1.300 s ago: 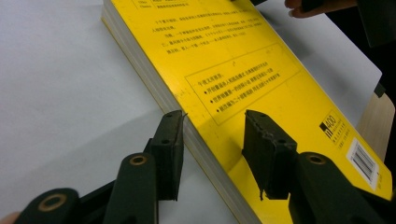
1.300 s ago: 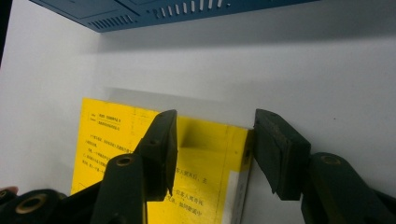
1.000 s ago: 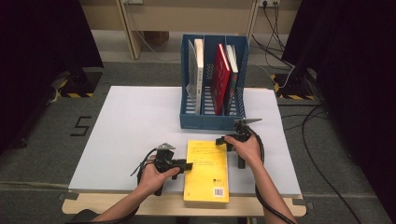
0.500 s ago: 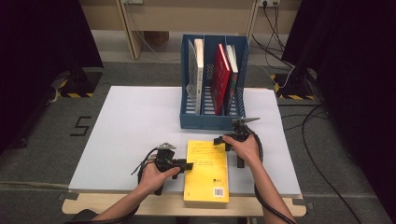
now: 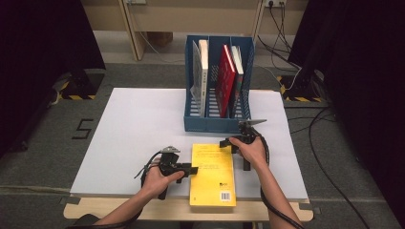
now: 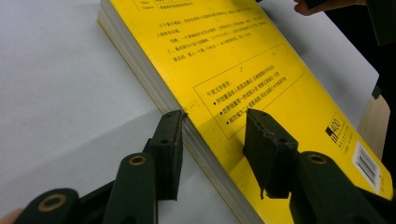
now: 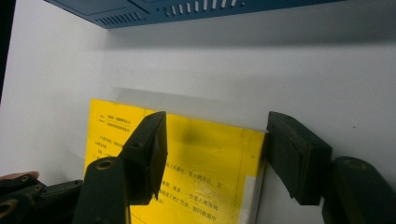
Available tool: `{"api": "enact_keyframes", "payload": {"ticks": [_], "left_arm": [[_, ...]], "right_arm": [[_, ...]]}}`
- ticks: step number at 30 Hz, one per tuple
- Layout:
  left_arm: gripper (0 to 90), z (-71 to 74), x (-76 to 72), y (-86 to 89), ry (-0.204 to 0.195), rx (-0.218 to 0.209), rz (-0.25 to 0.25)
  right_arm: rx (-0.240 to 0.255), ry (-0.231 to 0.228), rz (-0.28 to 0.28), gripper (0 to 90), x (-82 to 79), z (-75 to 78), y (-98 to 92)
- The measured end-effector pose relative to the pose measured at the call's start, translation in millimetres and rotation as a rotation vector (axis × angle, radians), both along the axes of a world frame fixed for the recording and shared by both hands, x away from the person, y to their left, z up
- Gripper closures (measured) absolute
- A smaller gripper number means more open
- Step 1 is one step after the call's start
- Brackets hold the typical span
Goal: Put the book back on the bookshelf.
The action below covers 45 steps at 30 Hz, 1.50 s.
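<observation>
Below, a yellow book (image 5: 213,174) lies flat at the near edge of the white table (image 5: 133,129), in front of the blue file rack (image 5: 218,123). Left gripper (image 5: 191,169): jaws spread, straddling the book's long page edge, one jaw against the pages, the other above the cover. Right gripper (image 5: 225,143): jaws wide apart across the far corner, one beside the spine. High view adds the rack's upright books (image 5: 224,78); left gripper view adds the barcode (image 6: 367,164)

Lab recording setup: white table (image 5: 143,124), black curtains (image 5: 43,57), floor cables (image 5: 325,143), hazard-taped stand feet (image 5: 71,93)
</observation>
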<state>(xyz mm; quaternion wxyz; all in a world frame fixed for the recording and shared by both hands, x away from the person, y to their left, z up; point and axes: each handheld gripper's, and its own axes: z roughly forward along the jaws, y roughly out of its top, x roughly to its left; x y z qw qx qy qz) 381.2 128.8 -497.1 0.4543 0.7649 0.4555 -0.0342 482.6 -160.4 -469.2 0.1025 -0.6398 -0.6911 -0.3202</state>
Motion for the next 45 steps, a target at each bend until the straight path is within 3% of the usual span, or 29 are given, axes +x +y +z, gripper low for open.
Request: {"api": "enact_keyframes", "payload": {"ticks": [6, 12, 24, 30, 37, 42, 45], "left_arm": [[57.2, -0.4, 0.1, -0.1, 0.003, -0.007, 0.011], [58.7, 0.6, 1.2, -1.6, -0.007, -0.004, 0.02], [59.8, 0.1, 4.0, -1.7, 0.017, -0.023, 0.025], [60.8, 0.1, 4.3, -2.5, 0.017, -0.027, 0.029], [61.0, 0.3, 4.3, -3.9, 0.011, -0.025, 0.031], [61.0, -0.1, 3.9, -3.7, 0.007, -0.026, 0.031], [61.1, 0.4, 3.9, -3.8, 0.006, -0.02, 0.027]], "right_arm": [[-0.027, 0.012, 0.005, 45.7, 1.1, 1.3, -0.6], [-0.009, 0.011, -0.006, 46.6, 0.7, 0.0, -1.8], [0.004, 0.025, -0.021, 48.9, 1.2, -0.3, -4.3], [0.018, 0.055, -0.031, 51.5, 1.7, 0.5, -7.2], [0.019, 0.06, -0.033, 52.8, 0.7, -0.3, -10.8], [0.012, 0.063, -0.034, 57.0, 0.2, -0.3, -11.6], [0.033, 0.054, -0.042, 60.9, -1.3, -0.9, -15.6]]}}
